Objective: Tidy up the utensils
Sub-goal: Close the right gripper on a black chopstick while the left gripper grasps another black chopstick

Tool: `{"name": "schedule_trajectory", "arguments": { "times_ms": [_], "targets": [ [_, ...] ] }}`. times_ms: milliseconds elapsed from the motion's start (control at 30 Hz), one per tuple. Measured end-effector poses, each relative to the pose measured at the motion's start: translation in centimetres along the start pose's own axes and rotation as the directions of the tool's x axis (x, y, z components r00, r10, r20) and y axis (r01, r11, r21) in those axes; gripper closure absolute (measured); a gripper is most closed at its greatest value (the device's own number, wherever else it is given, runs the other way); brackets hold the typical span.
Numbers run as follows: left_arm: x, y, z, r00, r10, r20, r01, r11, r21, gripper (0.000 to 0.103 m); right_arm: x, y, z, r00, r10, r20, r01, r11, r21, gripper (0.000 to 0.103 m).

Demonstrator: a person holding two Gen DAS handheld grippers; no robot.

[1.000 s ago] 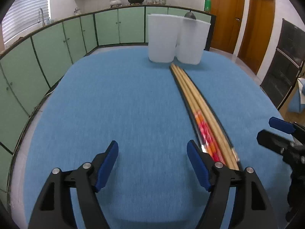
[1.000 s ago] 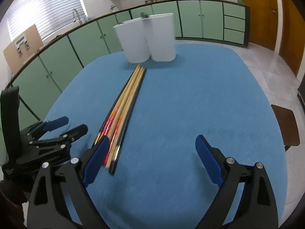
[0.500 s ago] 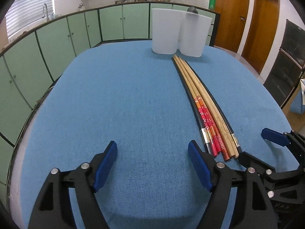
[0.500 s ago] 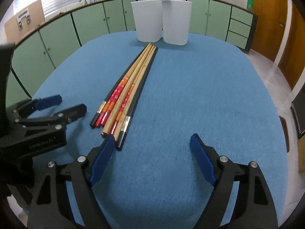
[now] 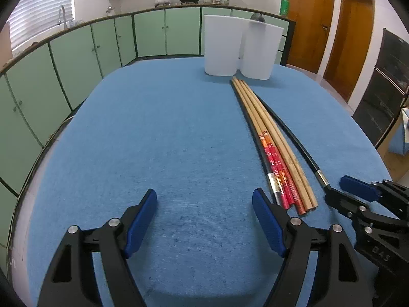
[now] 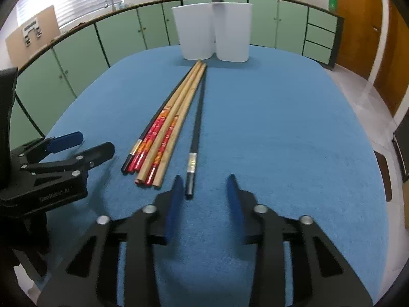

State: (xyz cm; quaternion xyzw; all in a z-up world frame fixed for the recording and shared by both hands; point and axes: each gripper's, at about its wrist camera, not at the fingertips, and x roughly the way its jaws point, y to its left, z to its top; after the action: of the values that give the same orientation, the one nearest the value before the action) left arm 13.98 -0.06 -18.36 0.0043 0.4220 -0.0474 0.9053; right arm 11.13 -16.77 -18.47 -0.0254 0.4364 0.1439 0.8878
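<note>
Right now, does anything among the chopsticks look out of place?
Yes. One black chopstick lies split off to the right of the bundle, its near end between the right gripper fingers, jaws not closed on it. Nothing looks damaged.

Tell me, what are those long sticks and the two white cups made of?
The tan chopsticks look like bare wood or bamboo: matte, with faint grain. The black chopstick by the right gripper looks lacquered or plastic, with a shiny silver band. The white containers look like smooth, slightly translucent plastic.
</note>
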Motion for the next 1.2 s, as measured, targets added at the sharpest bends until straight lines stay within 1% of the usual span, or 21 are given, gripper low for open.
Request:
{"name": "schedule_trajectory", "arguments": {
  "times_ms": [33,67,133,267,467,633,767,867,933,1033,1167,1200],
  "targets": [
    [0.0,-0.1,0.1,1.000,0.001,-0.001,-0.001,1.000,0.003,0.027,0.0,0.1,0.0,1.000,0.015,-0.001,-0.015,1.000,0.000,0.083],
    [0.0,-0.1,0.1,1.000,0.001,-0.002,-0.001,1.000,0.006,0.027,0.1,0.2,0.0,1.000,0.025,-0.003,-0.025,1.000,0.001,0.090],
    [0.2,-0.3,0.1,1.000,0.001,-0.005,-0.001,1.000,0.011,0.027,0.1,0.2,0.1,1.000,0.025,-0.005,-0.025,1.000,-0.002,0.096],
    [0.0,-0.5,0.2,1.000,-0.021,0.002,0.021,1.000,0.015,0.027,0.0,-0.1,0.1,1.000,0.029,-0.001,-0.029,0.999,0.012,0.097],
    [-0.4,-1.5,0.0,0.997,-0.074,0.008,0.074,0.996,0.040,0.027,-0.2,-1.3,0.0,0.999,-0.036,0.004,0.036,0.999,0.033,0.097],
    [0.3,-2.6,0.0,0.998,-0.064,-0.023,0.065,0.995,0.074,0.026,-0.2,-2.1,0.0,0.999,-0.046,0.003,0.045,0.998,0.052,0.097],
    [0.4,-2.4,-0.1,0.998,-0.055,-0.026,0.057,0.996,0.063,0.024,-0.1,-2.0,0.0,0.999,-0.047,0.003,0.046,0.998,0.048,0.097],
    [0.4,-1.7,-0.1,0.999,-0.036,-0.025,0.037,0.999,0.038,0.024,-0.1,-2.1,0.0,0.999,-0.037,0.002,0.037,0.998,0.054,0.097],
    [0.3,-1.1,-0.2,1.000,-0.001,-0.023,0.001,1.000,0.028,0.024,-0.1,-2.2,0.0,0.999,-0.034,0.002,0.033,0.998,0.052,0.096],
    [0.2,-0.4,-0.2,1.000,0.015,-0.024,-0.015,1.000,-0.001,0.024,-0.1,-2.2,0.0,1.000,-0.024,0.003,0.023,0.999,0.046,0.094],
    [0.0,-0.8,-0.3,1.000,0.006,-0.017,-0.005,1.000,0.022,0.025,-0.5,-2.2,-0.3,1.000,0.004,0.007,-0.005,0.999,0.037,0.079],
    [0.0,-1.0,-0.3,1.000,0.006,-0.018,-0.006,1.000,0.030,0.025,-0.6,-2.3,-0.4,1.000,0.002,0.007,-0.002,1.000,0.031,0.077]
  ]
}}
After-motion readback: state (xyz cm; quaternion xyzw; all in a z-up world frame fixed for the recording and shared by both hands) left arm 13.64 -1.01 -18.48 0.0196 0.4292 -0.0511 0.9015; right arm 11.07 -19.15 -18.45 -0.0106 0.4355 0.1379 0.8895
